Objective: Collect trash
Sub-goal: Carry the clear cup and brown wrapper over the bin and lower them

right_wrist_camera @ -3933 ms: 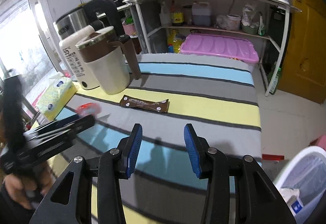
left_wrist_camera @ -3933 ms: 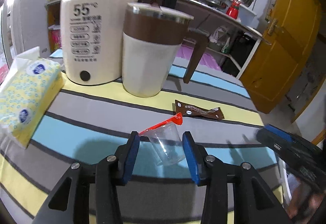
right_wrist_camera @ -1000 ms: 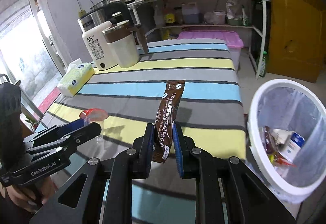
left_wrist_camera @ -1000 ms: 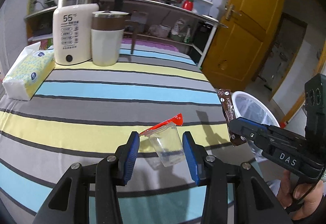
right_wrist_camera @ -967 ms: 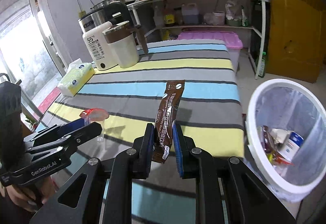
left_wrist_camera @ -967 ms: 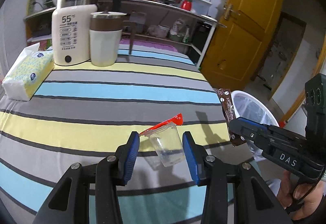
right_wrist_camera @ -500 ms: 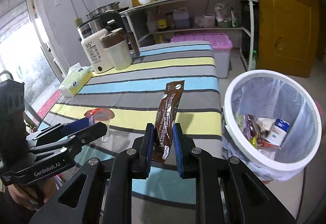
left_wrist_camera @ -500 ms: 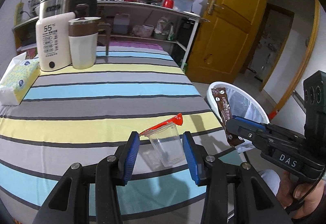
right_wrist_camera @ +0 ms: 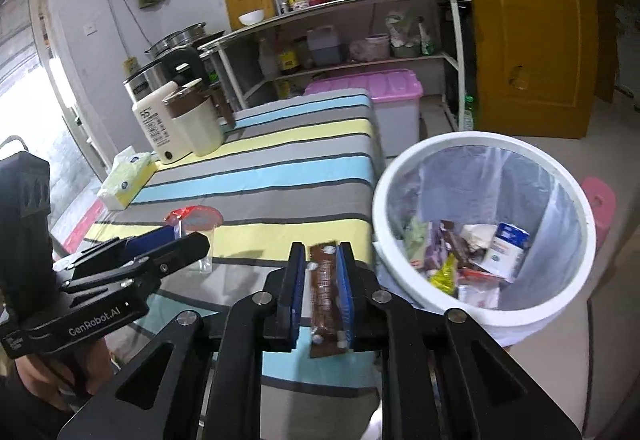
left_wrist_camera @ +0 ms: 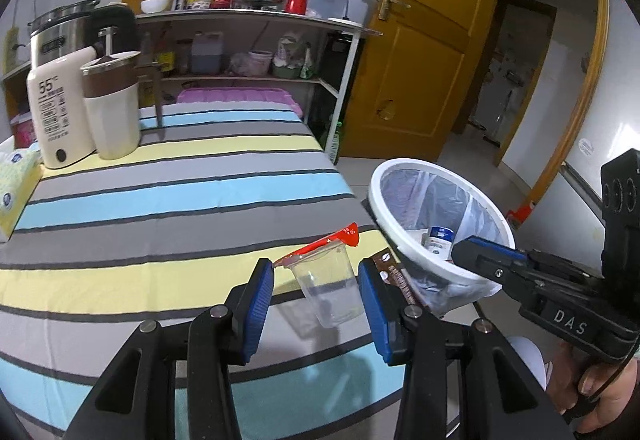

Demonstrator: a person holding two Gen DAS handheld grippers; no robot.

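Two pieces of trash are gripped above the striped table's [left_wrist_camera: 172,196] edge: the left gripper [left_wrist_camera: 316,304] clamps a clear plastic cup [left_wrist_camera: 330,288] with a peeled red foil lid, its base blurred; the right gripper [right_wrist_camera: 322,300] pinches a brown sachet [right_wrist_camera: 326,300], print unreadable, beside the white lined bin [right_wrist_camera: 484,144] holding mixed wrappers

A yellow wooden door [left_wrist_camera: 416,52] stands beside a cluttered metal shelf [left_wrist_camera: 256,20] against pale walls.

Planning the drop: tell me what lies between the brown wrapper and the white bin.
Nothing: in the right wrist view, only the bare striped tablecloth edge separates the brown foil wrapper from the white round bin.
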